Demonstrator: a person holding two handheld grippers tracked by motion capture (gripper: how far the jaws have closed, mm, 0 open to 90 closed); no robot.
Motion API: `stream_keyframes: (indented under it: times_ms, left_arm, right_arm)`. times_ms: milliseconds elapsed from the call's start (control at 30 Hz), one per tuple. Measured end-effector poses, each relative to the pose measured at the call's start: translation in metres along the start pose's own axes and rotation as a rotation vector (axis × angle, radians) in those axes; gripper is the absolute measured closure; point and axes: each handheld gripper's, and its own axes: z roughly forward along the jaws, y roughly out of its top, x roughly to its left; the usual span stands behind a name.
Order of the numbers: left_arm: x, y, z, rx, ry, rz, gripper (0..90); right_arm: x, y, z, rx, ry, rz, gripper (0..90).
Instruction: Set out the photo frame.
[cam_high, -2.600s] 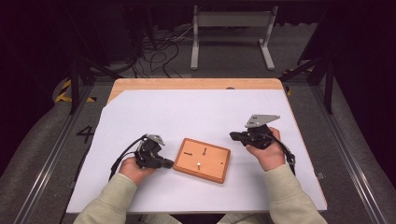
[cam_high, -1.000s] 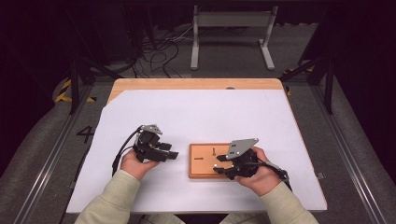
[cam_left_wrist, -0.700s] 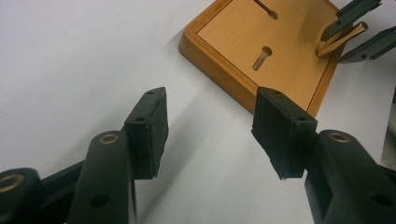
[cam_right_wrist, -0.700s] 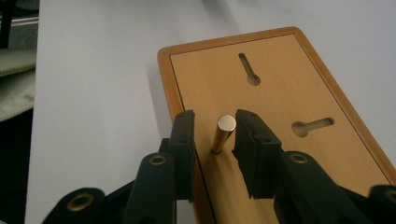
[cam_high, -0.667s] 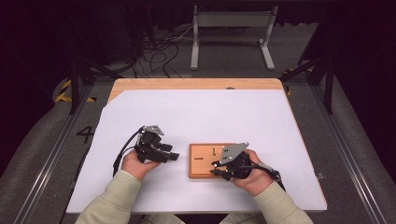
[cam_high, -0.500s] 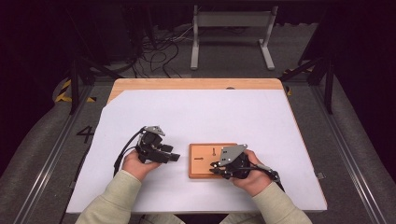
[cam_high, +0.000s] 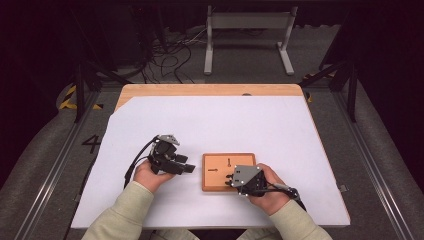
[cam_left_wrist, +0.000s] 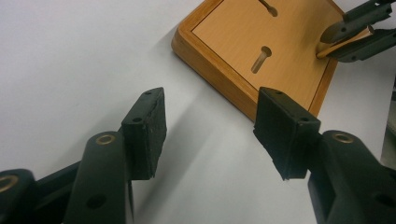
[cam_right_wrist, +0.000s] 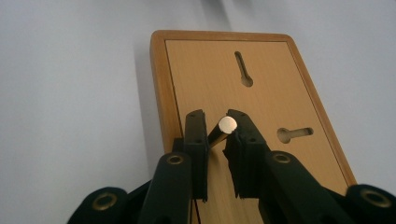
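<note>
My right claw (cam_right_wrist: 215, 128) grips a small wooden peg (cam_right_wrist: 225, 126) over the wooden board (cam_right_wrist: 271, 107). My left claw (cam_left_wrist: 210, 126) stands open above the tabletop (cam_left_wrist: 70, 56).

One camera looks down from high up on the whole table (cam_high: 210, 115). Two cameras ride low and close. All three see the wooden board (cam_high: 220, 172).
</note>
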Motion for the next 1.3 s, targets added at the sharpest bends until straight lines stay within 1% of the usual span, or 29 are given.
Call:
stream_keyframes:
  times_ms: [133, 167, 233, 267, 300, 333, 367, 400, 433, 467, 567, 600, 667, 733, 767, 900, 1067, 1167, 1233, 1300]
  left_arm:
    - [-0.002, 0.004, 0.003, -0.006, -0.006, 0.005, 38.4]
    - [-0.003, 0.006, 0.004, -0.013, -0.011, 0.009, 37.0]
    - [-0.004, 0.009, 0.006, -0.023, -0.022, 0.010, 33.6]
    - [-0.004, 0.010, 0.006, -0.030, -0.024, 0.007, 31.5]
    - [-0.004, 0.010, 0.006, -0.030, -0.024, 0.007, 29.6]
    - [-0.005, 0.012, 0.009, -0.041, -0.033, 0.002, 29.6]
    - [-0.005, 0.012, 0.010, -0.045, -0.034, 0.001, 26.8]
    - [-0.005, 0.013, 0.011, -0.051, -0.035, -0.001, 25.4]
    - [-0.005, 0.014, 0.011, -0.055, -0.037, -0.001, 24.3]
    - [-0.005, 0.014, 0.012, -0.062, -0.040, -0.004, 23.2]
    - [-0.005, 0.018, 0.013, -0.075, -0.050, -0.010, 20.6]
    - [-0.006, 0.020, 0.013, -0.078, -0.050, -0.006, 19.7]
    - [-0.007, 0.022, 0.015, -0.086, -0.055, -0.003, 18.2]
    - [-0.009, 0.025, 0.017, -0.083, -0.052, 0.002, 16.9]
    - [-0.009, 0.027, 0.019, -0.087, -0.051, 0.002, 16.1]
    - [-0.009, 0.029, 0.023, -0.094, -0.046, -0.005, 13.8]
    - [-0.006, 0.033, 0.030, -0.087, -0.071, -0.025, 13.6]
    - [-0.004, 0.035, 0.037, -0.079, -0.074, -0.041, 12.4]
    - [-0.002, 0.035, 0.042, -0.078, -0.086, -0.048, 11.2]
    - [-0.001, 0.035, 0.046, -0.068, -0.101, -0.063, 10.8]
  right_arm:
    - [0.008, 0.001, -0.002, 0.014, -0.040, -0.047, 79.5]
    - [0.010, 0.002, -0.002, 0.017, -0.049, -0.060, 79.7]
    - [0.015, 0.002, -0.003, 0.025, -0.075, -0.090, 80.0]
    - [0.017, 0.002, -0.004, 0.031, -0.087, -0.115, 80.2]
    - [0.017, 0.002, -0.004, 0.031, -0.087, -0.115, 80.2]
    - [0.020, 0.002, -0.004, 0.027, -0.099, -0.109, 80.7]
    - [0.022, 0.002, -0.005, 0.035, -0.101, -0.133, 81.7]
    - [0.024, 0.002, -0.005, 0.036, -0.104, -0.136, 82.1]
    - [0.024, 0.002, -0.006, 0.040, -0.103, -0.164, 82.4]
    - [0.026, 0.002, -0.006, 0.040, -0.112, -0.157, 82.7]
    - [0.029, 0.002, -0.007, 0.044, -0.122, -0.192, 83.8]
    - [0.031, 0.002, -0.007, 0.046, -0.126, -0.194, 84.1]
    - [0.034, 0.002, -0.008, 0.051, -0.139, -0.213, 84.2]
    - [0.035, 0.002, -0.008, 0.056, -0.144, -0.217, 84.3]
    - [0.035, 0.002, -0.008, 0.051, -0.143, -0.227, 84.3]
    - [0.036, 0.001, -0.008, 0.048, -0.147, -0.225, 84.4]
    - [0.037, 0.001, -0.008, 0.042, -0.156, -0.233, 84.4]
    - [0.037, 0.001, -0.008, 0.045, -0.158, -0.236, 84.5]
    - [0.037, 0.001, -0.008, 0.044, -0.151, -0.248, 84.5]
    - [0.038, 0.001, -0.008, 0.048, -0.155, -0.241, 84.5]
